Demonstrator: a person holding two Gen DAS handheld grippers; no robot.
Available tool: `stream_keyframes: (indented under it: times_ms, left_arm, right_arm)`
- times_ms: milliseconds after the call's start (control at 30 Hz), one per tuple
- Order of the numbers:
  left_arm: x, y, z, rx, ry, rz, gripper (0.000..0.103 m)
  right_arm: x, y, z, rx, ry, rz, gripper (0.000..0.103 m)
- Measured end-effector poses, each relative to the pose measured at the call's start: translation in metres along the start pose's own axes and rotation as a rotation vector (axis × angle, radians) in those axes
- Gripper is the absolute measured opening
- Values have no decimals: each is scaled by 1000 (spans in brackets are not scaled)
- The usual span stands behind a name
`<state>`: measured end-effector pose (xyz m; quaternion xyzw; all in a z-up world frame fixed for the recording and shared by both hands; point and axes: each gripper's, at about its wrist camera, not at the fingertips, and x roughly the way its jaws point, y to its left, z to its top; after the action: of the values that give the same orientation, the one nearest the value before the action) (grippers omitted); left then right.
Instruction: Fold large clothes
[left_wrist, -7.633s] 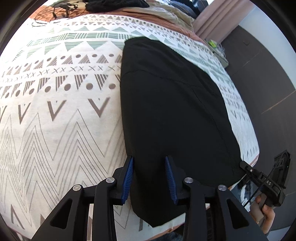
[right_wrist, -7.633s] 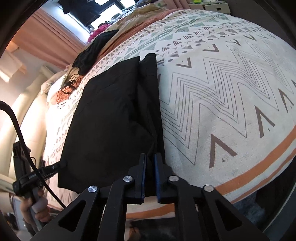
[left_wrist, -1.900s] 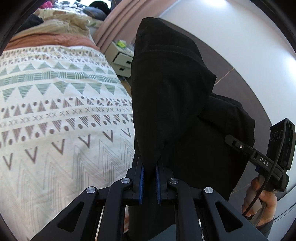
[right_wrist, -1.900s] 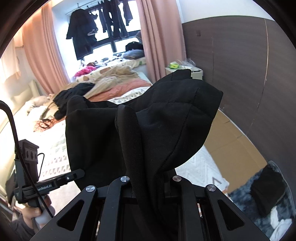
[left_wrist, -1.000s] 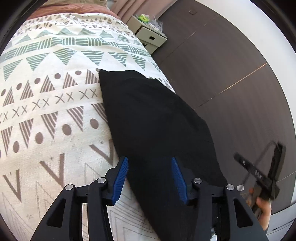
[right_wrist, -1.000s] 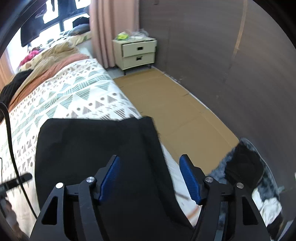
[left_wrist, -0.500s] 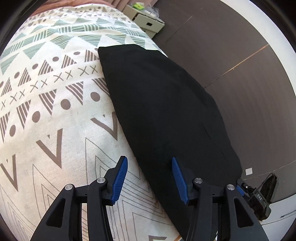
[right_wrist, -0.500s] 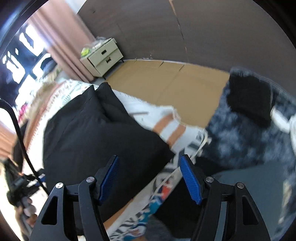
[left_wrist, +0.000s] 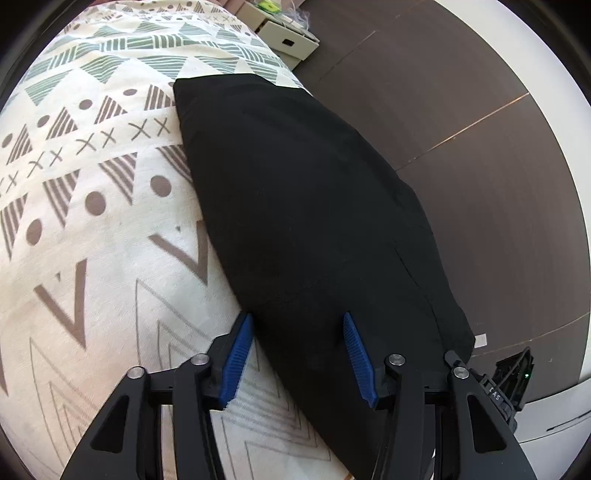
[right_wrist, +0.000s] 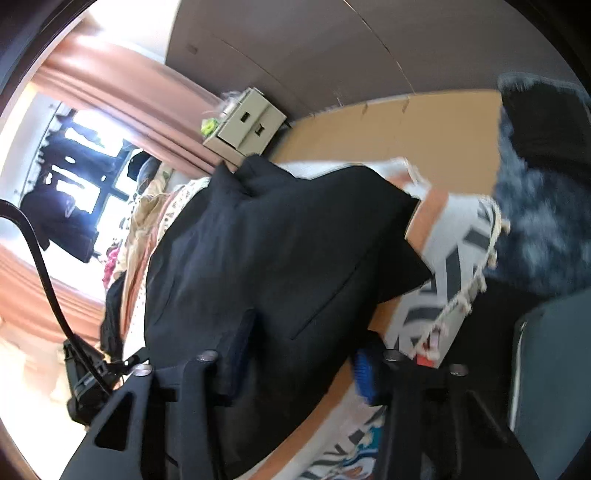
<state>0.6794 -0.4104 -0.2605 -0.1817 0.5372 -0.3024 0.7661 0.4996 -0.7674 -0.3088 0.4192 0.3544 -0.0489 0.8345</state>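
Black folded garment of soft cloth (left_wrist: 306, 221), a long flat panel, lies on the cream bedspread printed with brown and green triangles, dots and chevrons (left_wrist: 92, 221), along the bed's edge beside the dark brown panelled wall (left_wrist: 498, 166). Left gripper (left_wrist: 297, 352): blue ribbed pads (left_wrist: 236, 358) stand apart at a middling width, straddling the near end of the garment; the left pad sits just at the cloth's left border over the bedspread, the right pad over the cloth, and neither pad presses on it. Ahead of these fingers the garment runs away to a squared far end near a pale bedside drawer unit (left_wrist: 284, 33). To the right of the right finger a black device, part of the other gripper (left_wrist: 511, 380), shows at the frame's edge.

Right gripper (right_wrist: 299, 354), blurred view: the jaws have just been closing, and the garment's near corner (right_wrist: 277, 258) lies between them. One blue pad (right_wrist: 364, 376) shows on the right finger; the left pad is dark and smeared, so contact with the cloth cannot be told. Right of these fingers the bedspread's orange-banded border with tassels (right_wrist: 454, 258) hangs over the bed's edge above a tan floor (right_wrist: 406, 129). Beyond the fingertips stand the drawer unit and pink curtains (right_wrist: 122, 96)
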Motion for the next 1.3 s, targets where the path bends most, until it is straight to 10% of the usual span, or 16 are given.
stream_keyframes:
  times_ms: [767, 933, 1300]
  left_arm:
    - [22, -41, 33, 60, -33, 17, 53]
    - [-17, -41, 35, 83, -60, 45, 65]
    - [-139, -68, -1, 208, -198, 111, 97]
  right_arm:
    - [4, -5, 35, 37, -104, -83, 25]
    - [-8, 1, 32, 30, -81, -203, 57]
    - [-83, 40, 1, -22, -81, -219, 84]
